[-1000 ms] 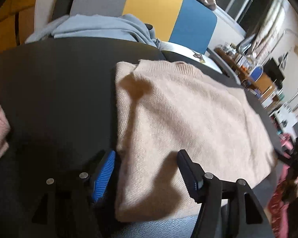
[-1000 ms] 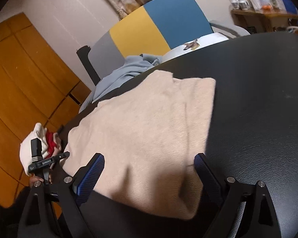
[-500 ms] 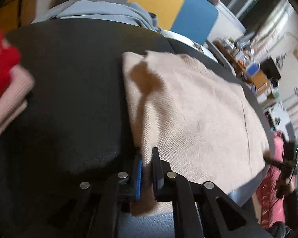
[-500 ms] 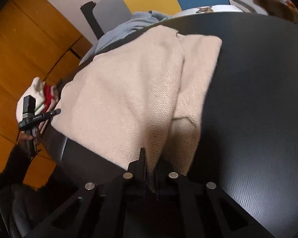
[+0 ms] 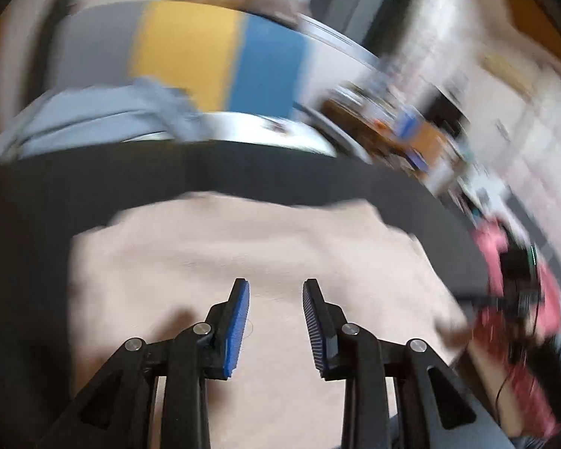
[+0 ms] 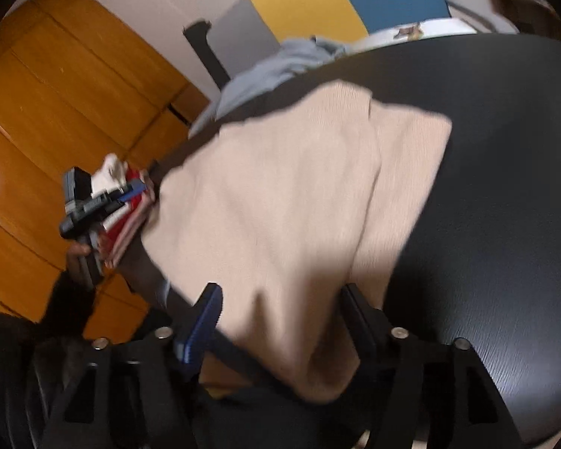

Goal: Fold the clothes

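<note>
Right wrist view: right gripper [image 6: 278, 321] parted, jaws just opening astride the beige sweater's [image 6: 291, 202] near hem, nothing clamped — long axis toward 12 o'clock on the black bench [image 6: 505, 194]. Left gripper [image 5: 276, 321] likewise reopening, empty, above the sweater's middle.

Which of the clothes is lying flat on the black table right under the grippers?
The beige sweater. It is spread on the table beneath both grippers. The grey-blue garment is bunched at the far edge, and the red and white clothes sit off to the side.
</note>
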`<state>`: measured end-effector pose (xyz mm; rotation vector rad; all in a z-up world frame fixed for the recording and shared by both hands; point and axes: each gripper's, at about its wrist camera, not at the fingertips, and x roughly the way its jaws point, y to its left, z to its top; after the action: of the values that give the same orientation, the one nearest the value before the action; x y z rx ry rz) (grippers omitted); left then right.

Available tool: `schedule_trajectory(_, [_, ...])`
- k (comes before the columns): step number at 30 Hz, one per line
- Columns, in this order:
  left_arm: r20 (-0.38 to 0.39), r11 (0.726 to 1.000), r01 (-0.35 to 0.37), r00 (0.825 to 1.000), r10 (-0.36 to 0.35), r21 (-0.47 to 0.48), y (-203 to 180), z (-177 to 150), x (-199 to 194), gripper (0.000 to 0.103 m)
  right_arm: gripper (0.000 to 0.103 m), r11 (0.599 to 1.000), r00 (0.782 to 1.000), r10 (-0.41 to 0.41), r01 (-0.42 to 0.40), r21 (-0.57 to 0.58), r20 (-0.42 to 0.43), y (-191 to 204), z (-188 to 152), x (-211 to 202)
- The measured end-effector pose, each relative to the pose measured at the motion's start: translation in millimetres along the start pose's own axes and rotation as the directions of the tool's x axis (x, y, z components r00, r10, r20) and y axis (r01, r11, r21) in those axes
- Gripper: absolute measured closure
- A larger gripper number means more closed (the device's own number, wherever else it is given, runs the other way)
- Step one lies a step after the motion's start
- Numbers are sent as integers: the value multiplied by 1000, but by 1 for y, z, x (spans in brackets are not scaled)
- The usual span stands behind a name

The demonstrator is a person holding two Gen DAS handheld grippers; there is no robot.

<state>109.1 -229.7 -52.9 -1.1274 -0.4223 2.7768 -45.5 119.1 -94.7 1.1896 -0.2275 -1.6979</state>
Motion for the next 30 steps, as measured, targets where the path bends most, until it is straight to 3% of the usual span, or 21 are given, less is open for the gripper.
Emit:
schedule_trajectory(2, [-61, 995, 50, 997, -45, 86, -29, 9, 34, 74, 27, 997, 998, 65, -66, 46, 28, -13, 10, 2])
schedule_trajectory(5, [-107, 975, 148, 986, -132, 166, -67, 24, 70, 74, 22, 981, 990, 142, -139, 132, -8, -33, 14, 20])
schedule_trajectory(6, [-119, 969, 169, 982, -149, 179, -77, 28, 78, 74, 22, 959, 974, 225, -222, 174, 3, -39, 15, 20])
schedule_trajectory(7, [-132, 963, 188, 978, -165, 191, -86, 31, 86, 74, 21, 930, 951, 310, -302, 208, -5, -42, 15, 22])
schedule_trajectory(8, [-149, 958, 202, 974, -173, 206, -93, 34, 95, 74, 17, 893, 911, 409, -387, 229, -54, -36, 13, 28])
schedule_trajectory(9, [-178, 951, 214, 968, -176, 224, -101, 34, 107, 74, 12, 846, 856, 506, -469, 253, -106, -30, 9, 34])
schedule_trajectory(10, [-205, 947, 216, 964, -168, 238, -108, 35, 119, 74, 1, 827, 820, 547, -499, 258, -169, -23, 5, 40])
schedule_trajectory(12, [-284, 929, 246, 944, -165, 277, -121, 34, 147, 74, 0, 810, 750, 586, -523, 266, -307, -4, -11, 51])
schedule_trajectory(15, [-303, 908, 281, 935, -186, 311, -131, 29, 155, 74, 0, 850, 694, 524, -464, 249, -494, 12, -33, 62])
schedule_trajectory(18, [-291, 909, 275, 939, -184, 313, -133, 25, 151, 74, 5, 910, 711, 413, -354, 218, -569, 6, -43, 55])
schedule_trajectory(20, [-259, 913, 257, 950, -177, 317, -134, 21, 146, 74, 18, 943, 731, 331, -270, 194, -596, -1, -47, 51])
schedule_trajectory(23, [-231, 931, 254, 953, -195, 263, -130, 22, 142, 74, 20, 956, 774, 293, -225, 189, -561, -8, -47, 44])
schedule_trajectory(26, [-184, 953, 267, 953, -240, 145, -116, 28, 126, 74, 18, 987, 838, 156, -112, 114, -523, -2, -42, 24])
schedule_trajectory(28, [-146, 962, 243, 964, -224, 123, -103, 24, 115, 74, 6, 997, 869, 59, -30, 66, -491, 3, -39, 10])
schedule_trajectory(30, [-115, 972, 207, 974, -195, 112, -90, 20, 106, 74, 4, 999, 921, -17, 26, 18, -389, 14, -24, -8])
